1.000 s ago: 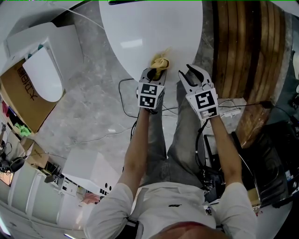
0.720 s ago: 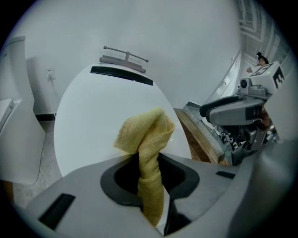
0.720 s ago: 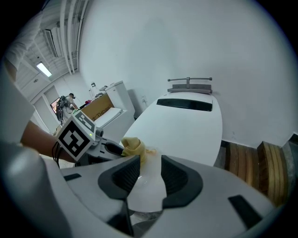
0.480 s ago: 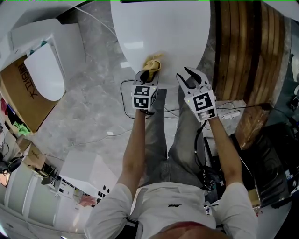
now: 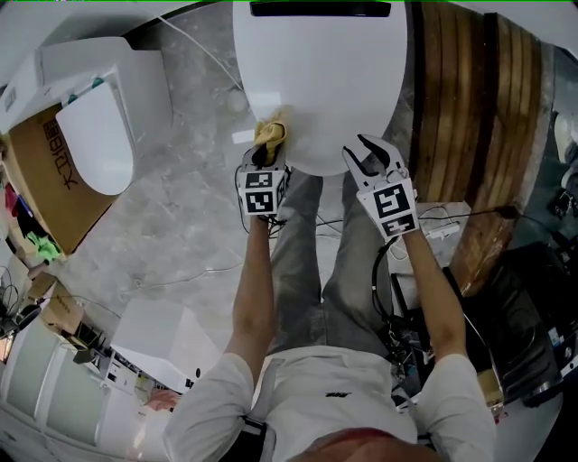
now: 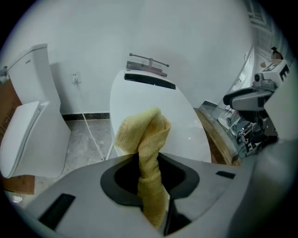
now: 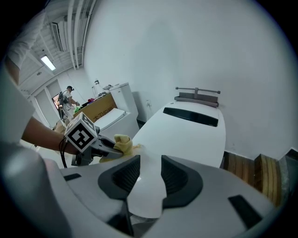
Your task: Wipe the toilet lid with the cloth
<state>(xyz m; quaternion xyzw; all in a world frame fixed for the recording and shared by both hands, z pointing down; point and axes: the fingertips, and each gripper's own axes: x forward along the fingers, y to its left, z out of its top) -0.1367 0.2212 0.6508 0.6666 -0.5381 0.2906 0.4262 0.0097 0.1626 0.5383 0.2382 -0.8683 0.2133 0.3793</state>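
- The cloth (image 5: 269, 133) is a yellow towel-type rag. It's bunched up and pinched in the left gripper (image 5: 265, 155).
- In the left gripper view the fingers (image 6: 84, 204) are clamped tight on it. A twisted strip runs down between them and the loose wad pokes out past the tips.
- That wad sits at the near-left rim of the toilet lid (image 5: 316, 81), which is white, glossy and shut. It looks pressed against the edge, though I can't tell how firmly.
- The right gripper (image 5: 364, 153) is over the near-right edge of the lid, well apart from the cloth.
- Its fingers (image 7: 116, 179) are spread apart with nothing gripped, and only the white lid shows through the gap. I can't tell if they touch it.
- The lid has a dark slot-shaped strip (image 5: 321, 9) across its far end.
- As for writing, there's a cardboard box (image 5: 41, 171) far left with dark printed characters on it, but they're sideways and too small to read.
- A second toilet (image 5: 95, 140) sits on that box, also white.
- Wooden slats (image 5: 465, 108) run along the floor to the right of the lid, and cables (image 5: 244, 176) trail on the grey floor nearby.
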